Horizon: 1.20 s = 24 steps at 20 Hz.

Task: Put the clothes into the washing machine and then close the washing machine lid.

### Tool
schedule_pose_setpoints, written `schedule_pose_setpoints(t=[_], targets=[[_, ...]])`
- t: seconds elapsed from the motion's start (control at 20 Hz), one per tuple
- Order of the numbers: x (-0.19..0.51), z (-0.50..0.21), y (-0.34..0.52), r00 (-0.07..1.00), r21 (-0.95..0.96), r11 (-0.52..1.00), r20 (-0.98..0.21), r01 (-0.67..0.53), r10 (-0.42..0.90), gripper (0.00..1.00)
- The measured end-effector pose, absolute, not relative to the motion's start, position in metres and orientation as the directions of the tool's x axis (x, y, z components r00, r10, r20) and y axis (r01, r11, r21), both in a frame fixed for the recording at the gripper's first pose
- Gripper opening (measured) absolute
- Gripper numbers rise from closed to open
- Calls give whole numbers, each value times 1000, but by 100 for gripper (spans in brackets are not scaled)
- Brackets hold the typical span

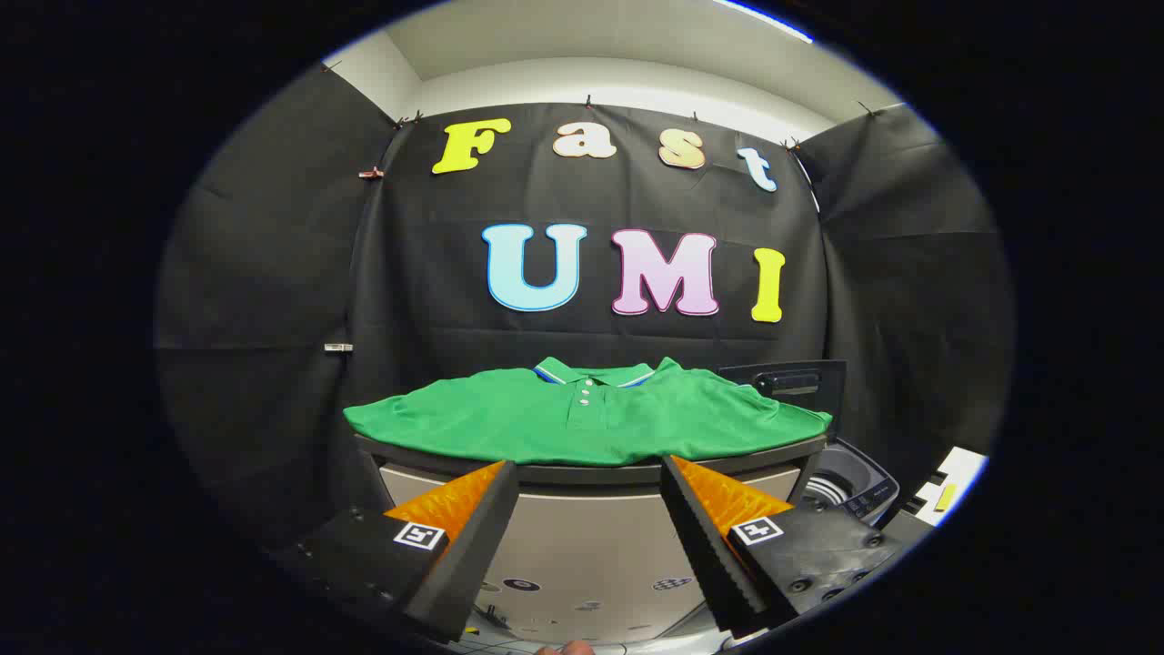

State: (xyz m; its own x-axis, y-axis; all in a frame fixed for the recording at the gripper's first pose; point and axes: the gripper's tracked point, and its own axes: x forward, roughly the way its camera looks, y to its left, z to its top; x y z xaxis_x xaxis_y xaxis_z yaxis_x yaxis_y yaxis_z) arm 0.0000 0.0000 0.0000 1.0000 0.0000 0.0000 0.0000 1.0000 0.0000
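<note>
The fingers (pixel 589 509) are spread apart and hold nothing; between them there is only free air and the front face of the worktop (pixel 591 473). The shirt (pixel 582 418) lies flat on the worktop, straight ahead of the fingers and a little higher than their tips, with its collar on the far side and its long axis running across, from sleeve to sleeve. Its near hem hangs just over the front edge of the worktop, so this edge is probably the first place to take it. The washer (pixel 846 487) stands to the right, lower than the worktop, with its lid (pixel 791 382) raised behind the right sleeve. The room in front of the worktop seems free, so I think the shirt can go rightward and down into the washer.
</note>
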Motion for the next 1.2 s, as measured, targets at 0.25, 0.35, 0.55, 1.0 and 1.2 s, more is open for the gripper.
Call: schedule_pose_setpoints(t=[0.25, 0.35, 0.55, 1.0, 1.2], targets=[[0, 0, -1, 1000, 7, 1000, -3, 0, 0, 98], [0, 0, -2, 1000, 6, 1000, -4, 2, -2, 98], [-1, -1, -1, 1000, 7, 1000, -4, -2, 2, 98], [5, 13, -2, 1000, 14, 1000, 6, -5, 5, 98], [14, 27, 0, 1000, 38, 999, 17, -12, 11, 98]])
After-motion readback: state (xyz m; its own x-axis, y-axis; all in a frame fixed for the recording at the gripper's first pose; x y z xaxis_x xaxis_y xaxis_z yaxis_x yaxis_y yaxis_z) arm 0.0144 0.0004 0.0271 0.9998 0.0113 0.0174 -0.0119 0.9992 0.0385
